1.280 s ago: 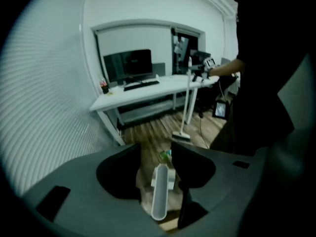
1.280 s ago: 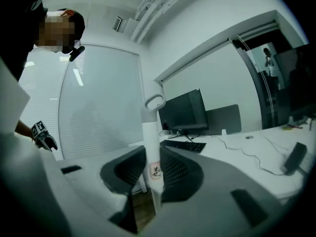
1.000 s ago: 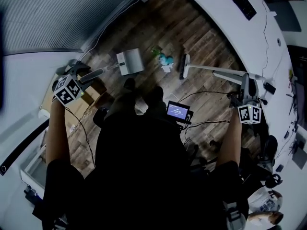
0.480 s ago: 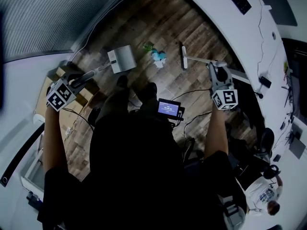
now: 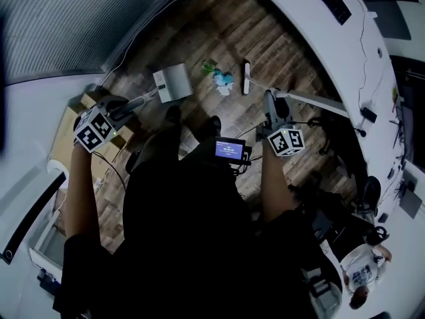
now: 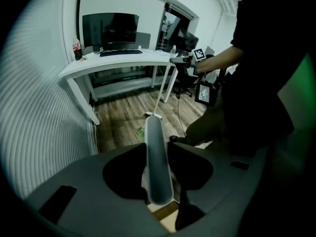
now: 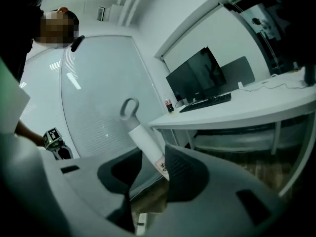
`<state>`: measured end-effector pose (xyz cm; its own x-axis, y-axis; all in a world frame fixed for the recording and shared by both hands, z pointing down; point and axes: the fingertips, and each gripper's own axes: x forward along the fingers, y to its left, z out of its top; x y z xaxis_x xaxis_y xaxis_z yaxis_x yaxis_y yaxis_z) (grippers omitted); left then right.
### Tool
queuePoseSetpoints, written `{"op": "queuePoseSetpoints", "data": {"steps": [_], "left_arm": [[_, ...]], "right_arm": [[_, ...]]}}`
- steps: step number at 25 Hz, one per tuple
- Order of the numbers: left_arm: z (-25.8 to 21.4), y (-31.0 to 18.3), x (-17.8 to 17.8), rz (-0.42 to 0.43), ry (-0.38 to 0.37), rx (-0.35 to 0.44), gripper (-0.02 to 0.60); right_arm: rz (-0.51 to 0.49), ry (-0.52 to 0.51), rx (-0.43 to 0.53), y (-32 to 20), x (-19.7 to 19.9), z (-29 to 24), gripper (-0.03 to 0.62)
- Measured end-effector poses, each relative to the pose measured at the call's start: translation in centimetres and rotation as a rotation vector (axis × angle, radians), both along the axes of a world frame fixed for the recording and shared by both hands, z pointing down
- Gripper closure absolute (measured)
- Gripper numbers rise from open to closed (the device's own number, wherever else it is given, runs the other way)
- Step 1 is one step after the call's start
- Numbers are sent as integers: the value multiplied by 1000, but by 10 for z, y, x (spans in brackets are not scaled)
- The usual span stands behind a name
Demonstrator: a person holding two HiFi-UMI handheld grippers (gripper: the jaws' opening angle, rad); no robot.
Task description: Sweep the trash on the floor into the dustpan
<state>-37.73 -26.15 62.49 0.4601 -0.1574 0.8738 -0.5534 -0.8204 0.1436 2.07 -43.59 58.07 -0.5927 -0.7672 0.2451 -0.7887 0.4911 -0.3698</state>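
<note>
The grey dustpan (image 5: pixel 174 82) lies on the wooden floor, its long handle (image 6: pixel 155 167) running back into my left gripper (image 5: pixel 123 108), which is shut on it. To its right lies the trash: a green scrap (image 5: pixel 209 66) and a blue-and-white crumpled wad (image 5: pixel 223 82). The broom head (image 5: pixel 246 78) stands just right of the wad. The white broom handle (image 7: pixel 145 144), with a hanging loop (image 7: pixel 129 107) at its end, passes between the jaws of my right gripper (image 5: pixel 269 106), which is shut on it. The left gripper view shows the broom head (image 6: pixel 152 115) beyond the dustpan handle.
A curved white desk (image 5: pixel 319 32) with a monitor (image 6: pixel 109 31) and keyboard borders the floor on the right. A cardboard box (image 5: pixel 70 128) sits under my left hand. Cables (image 5: pixel 302 121) cross the floor at right. A small screen (image 5: pixel 229 149) hangs at my chest.
My right gripper has moved left and down with the broom, and the broom head has shifted left, closer to the trash. The left gripper and dustpan have hardly moved.
</note>
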Motion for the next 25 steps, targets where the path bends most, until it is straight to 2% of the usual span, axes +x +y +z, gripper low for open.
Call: {"op": "queuePoseSetpoints", "data": {"steps": [5,11,18,25], "left_arm": [[-5,-7,2,7,40,4,449],[-1,-5,2,3,55,-6,449],[-2,-4,6,-13,86,-10,451],[-4,-4,11,-31,110,-4,451]], "right_arm": [[72,-60,-27,10,-38,-4,451],[155,-149,-24,16,-80,-9,450],[67,-208,-25,34,-143,-13,448],[52,-304,-38,30,-176,-21,447]]}}
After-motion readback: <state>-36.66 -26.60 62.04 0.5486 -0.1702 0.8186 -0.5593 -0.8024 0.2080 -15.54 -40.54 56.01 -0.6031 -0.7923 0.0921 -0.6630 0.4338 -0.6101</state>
